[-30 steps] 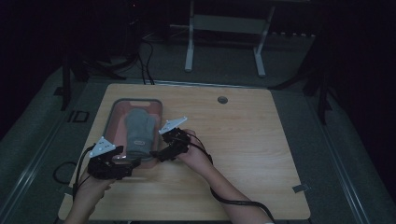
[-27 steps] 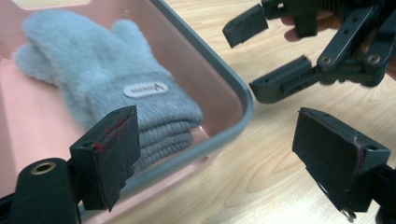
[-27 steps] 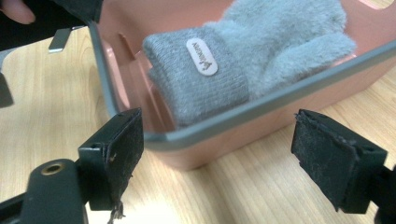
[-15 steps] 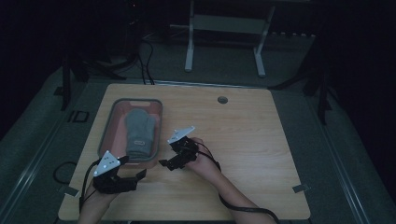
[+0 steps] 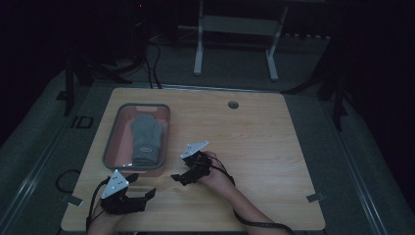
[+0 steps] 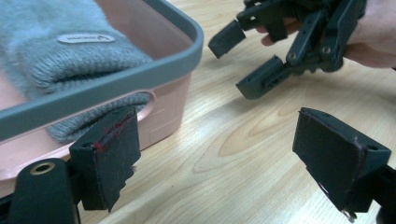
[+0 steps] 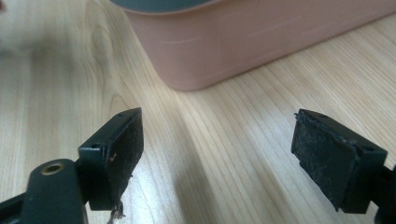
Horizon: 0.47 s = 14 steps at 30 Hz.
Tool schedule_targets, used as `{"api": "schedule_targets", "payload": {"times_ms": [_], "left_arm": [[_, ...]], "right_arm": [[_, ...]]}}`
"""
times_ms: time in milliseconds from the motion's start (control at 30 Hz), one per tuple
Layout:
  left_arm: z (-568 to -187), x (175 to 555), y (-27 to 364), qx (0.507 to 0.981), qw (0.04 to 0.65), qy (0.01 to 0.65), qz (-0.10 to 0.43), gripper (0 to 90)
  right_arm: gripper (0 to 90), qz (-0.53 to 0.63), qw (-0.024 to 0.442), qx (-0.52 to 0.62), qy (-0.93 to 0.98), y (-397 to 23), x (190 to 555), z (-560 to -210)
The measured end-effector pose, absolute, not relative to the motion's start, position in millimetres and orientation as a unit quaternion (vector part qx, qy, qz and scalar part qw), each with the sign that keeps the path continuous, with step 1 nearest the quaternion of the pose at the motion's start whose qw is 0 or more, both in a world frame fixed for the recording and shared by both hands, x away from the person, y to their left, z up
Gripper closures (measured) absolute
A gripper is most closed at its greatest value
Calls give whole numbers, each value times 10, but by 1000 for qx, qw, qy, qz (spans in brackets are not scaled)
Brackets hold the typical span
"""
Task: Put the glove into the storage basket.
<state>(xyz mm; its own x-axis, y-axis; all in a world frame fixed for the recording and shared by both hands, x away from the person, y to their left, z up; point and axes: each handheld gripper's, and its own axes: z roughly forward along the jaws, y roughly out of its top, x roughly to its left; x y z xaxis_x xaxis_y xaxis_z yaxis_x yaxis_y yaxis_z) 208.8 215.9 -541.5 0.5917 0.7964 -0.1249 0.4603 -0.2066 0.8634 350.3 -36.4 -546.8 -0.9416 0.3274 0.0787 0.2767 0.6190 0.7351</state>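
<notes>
On the wooden table (image 5: 274,147), the left gripper (image 5: 147,196) rests with jaws wide and empty just below the pink bin (image 5: 110,147) holding a grey mitten (image 5: 147,139); right of it, the right gripper (image 5: 178,177) gapes empty too.

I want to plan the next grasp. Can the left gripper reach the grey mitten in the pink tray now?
Probably yes: the left gripper is open and empty, the grey mitten lies uncovered, and only the pink tray rim stands between.
</notes>
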Motion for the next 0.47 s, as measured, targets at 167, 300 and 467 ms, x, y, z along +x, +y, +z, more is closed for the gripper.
{"api": "schedule_targets", "payload": {"times_ms": [167, 300, 467], "left_arm": [[-5532, 2111, 2214, 754, 470, 430, 159, 153], [-5575, 2107, 2214, 761, 459, 432, 157, 153], [-5582, 2100, 2220, 757, 463, 433, 159, 153]], "right_arm": [[156, 404, 33, 146, 902, -349, 3457, -5536], [155, 398, 33, 143, 906, -337, 3452, -5592], [156, 393, 33, 143, 908, -336, 3466, -5602]]}}
